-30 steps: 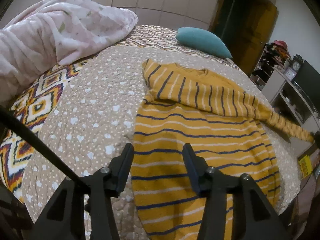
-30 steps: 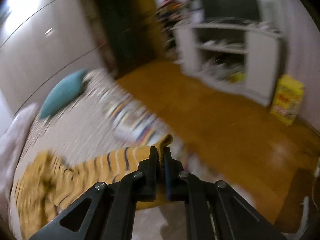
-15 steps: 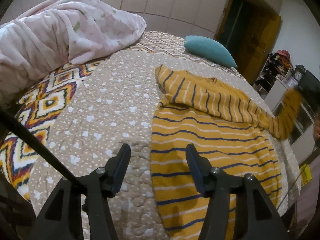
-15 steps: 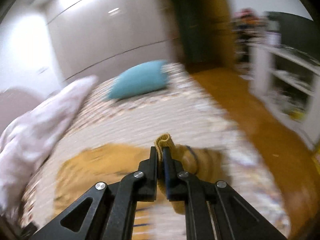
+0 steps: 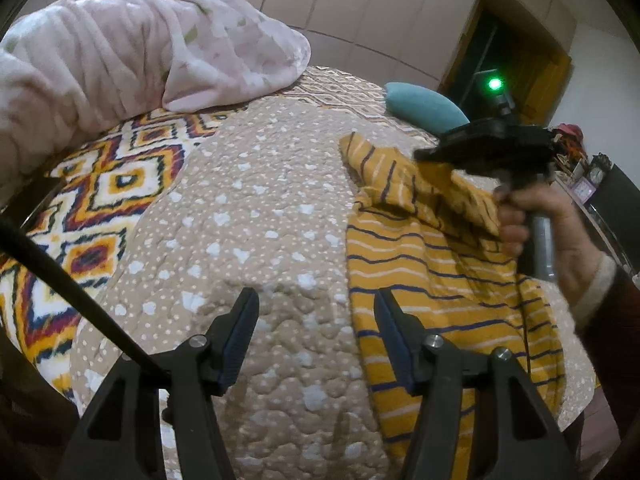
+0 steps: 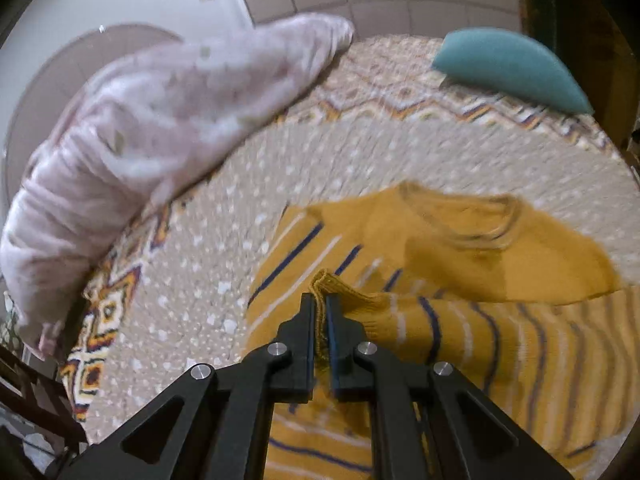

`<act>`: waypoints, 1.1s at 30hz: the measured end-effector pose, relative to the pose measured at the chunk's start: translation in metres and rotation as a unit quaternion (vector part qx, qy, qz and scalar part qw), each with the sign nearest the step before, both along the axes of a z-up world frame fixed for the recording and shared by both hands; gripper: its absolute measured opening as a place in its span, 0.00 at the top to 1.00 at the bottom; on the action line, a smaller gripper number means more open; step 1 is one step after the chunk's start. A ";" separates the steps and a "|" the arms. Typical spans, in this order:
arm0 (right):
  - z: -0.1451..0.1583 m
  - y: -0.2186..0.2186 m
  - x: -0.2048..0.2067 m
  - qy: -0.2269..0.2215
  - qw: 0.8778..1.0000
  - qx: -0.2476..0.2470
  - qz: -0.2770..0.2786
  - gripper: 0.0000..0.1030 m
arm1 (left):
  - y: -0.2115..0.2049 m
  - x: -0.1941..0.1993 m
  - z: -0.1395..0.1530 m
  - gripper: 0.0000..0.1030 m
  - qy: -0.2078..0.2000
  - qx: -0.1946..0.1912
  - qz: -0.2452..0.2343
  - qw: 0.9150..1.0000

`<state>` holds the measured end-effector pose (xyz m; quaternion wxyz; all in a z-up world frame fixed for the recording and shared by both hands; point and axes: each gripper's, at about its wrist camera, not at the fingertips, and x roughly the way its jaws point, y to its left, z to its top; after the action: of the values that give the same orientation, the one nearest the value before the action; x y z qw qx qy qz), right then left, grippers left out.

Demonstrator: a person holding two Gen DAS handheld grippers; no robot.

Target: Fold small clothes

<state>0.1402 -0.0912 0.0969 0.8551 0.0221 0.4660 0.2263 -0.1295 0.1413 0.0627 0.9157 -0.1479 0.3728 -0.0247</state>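
The yellow striped sweater (image 5: 424,280) lay flat on the dotted beige quilt (image 5: 248,240), neckline toward the far side of the bed, its near hem toward the left gripper. One sleeve had been folded across the chest. The cuff (image 6: 332,286) of the other sleeve was pinched between the nearly closed jaws of the right gripper (image 6: 319,320), which held it raised over the upper body of the garment, the sleeve trailing off to the right in that view. The right hand (image 5: 536,224) gripped the tool handle above the sweater. The left gripper (image 5: 316,336) stood wide apart, holding nothing, hovering above the quilt at the sweater's left edge.

Judgement: the sleeve fold was in progress. To do it well, the cuff should be carried across until the sleeve lies straight over the chest, lowered onto the fabric before release, and laid without twist. The idle left gripper could pin the shoulder fold line so the body does not drag.

Beyond the quilt lay a patterned bedspread (image 5: 100,184), a pink blanket (image 5: 132,52) and a teal pillow (image 6: 508,68).
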 end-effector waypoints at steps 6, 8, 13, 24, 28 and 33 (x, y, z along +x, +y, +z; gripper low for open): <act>-0.035 0.032 0.010 0.039 0.999 -0.001 0.026 0.93 | 0.011 0.003 -0.012 0.43 0.013 -0.014 0.011 1.000; -0.035 0.044 0.010 0.051 0.998 0.014 0.044 0.93 | 0.012 0.002 -0.013 0.43 0.016 -0.015 0.014 1.000; 0.004 0.028 -0.015 0.009 0.997 0.056 0.055 0.48 | 0.010 0.001 -0.012 0.39 0.018 -0.005 0.013 1.000; -0.007 -0.114 -0.075 -0.026 0.998 -0.031 -0.044 0.46 | -0.032 0.081 0.017 0.38 0.016 -0.085 -0.063 0.994; -0.020 -0.152 -0.103 -0.023 0.997 -0.019 -0.066 0.46 | -0.064 0.149 0.016 0.41 0.031 -0.089 -0.088 0.992; -0.033 -0.193 -0.123 -0.022 0.996 0.000 -0.092 0.45 | -0.102 0.224 -0.016 0.46 0.100 -0.085 -0.103 0.986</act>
<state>0.0169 -0.2842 0.0638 0.8822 0.0598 0.4433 0.1471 0.0945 0.0397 0.0462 0.8505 -0.1881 0.4721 -0.1358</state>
